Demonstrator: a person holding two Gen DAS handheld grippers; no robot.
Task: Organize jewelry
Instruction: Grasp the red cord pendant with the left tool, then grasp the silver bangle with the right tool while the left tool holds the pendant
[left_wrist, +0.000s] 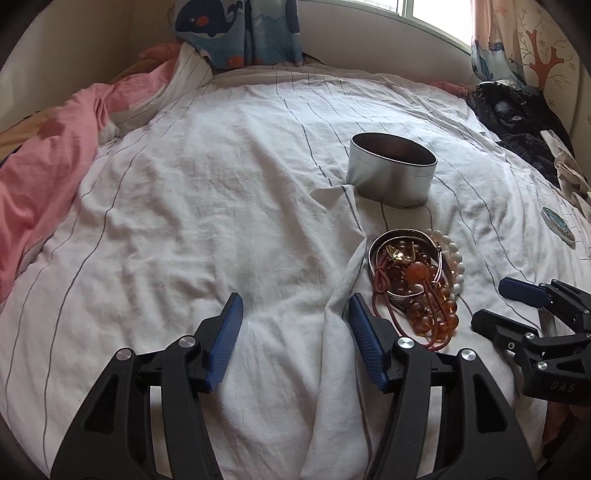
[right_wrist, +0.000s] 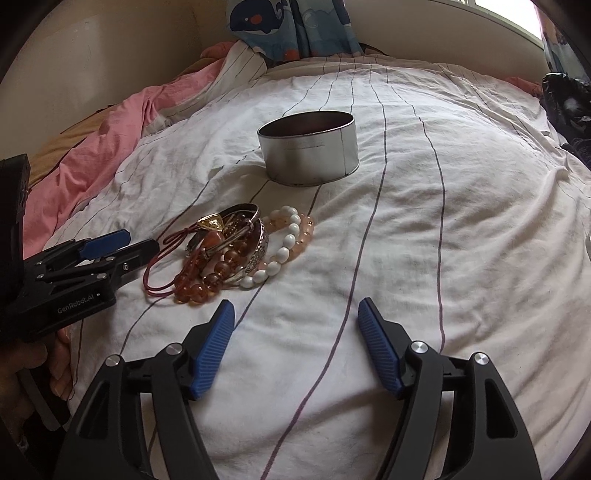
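Left wrist view: left gripper (left_wrist: 295, 332) low over a white striped bedsheet (left_wrist: 207, 206), jaws spread wide, nothing between them but a raised fold of sheet. Just to the right of the right-hand finger, a pile of jewelry (left_wrist: 413, 280): amber bead strand (left_wrist: 436, 317), red cord (left_wrist: 384, 295), silver bangle (left_wrist: 380, 251), white bead bracelet (left_wrist: 456, 258), all tangled and touching. Beyond the pile, a round metal tin (left_wrist: 391, 173), lidless, upright on the sheet. At the far right edge, right gripper (left_wrist: 517, 306), fingers parted, empty. Near it, a small round lid-like disc (left_wrist: 557, 225) flat on the sheet. Pink blanket (left_wrist: 44, 177) bunched along the left; dark clothing (left_wrist: 517, 114) at the upper right.

Right wrist view: right gripper (right_wrist: 295, 332) above bare sheet (right_wrist: 443, 229), jaws released and wide apart, holding nothing. Jewelry pile (right_wrist: 229, 254) ahead and to the left, well short of the fingertips. Tin (right_wrist: 310, 151) farther back, apart from the pile, inside dark. Left gripper (right_wrist: 129, 243) reaching in from the left edge, tips just beside the red cord (right_wrist: 162, 269), fingers apart, grasping nothing. Whale-print curtain (right_wrist: 280, 26) at the top.
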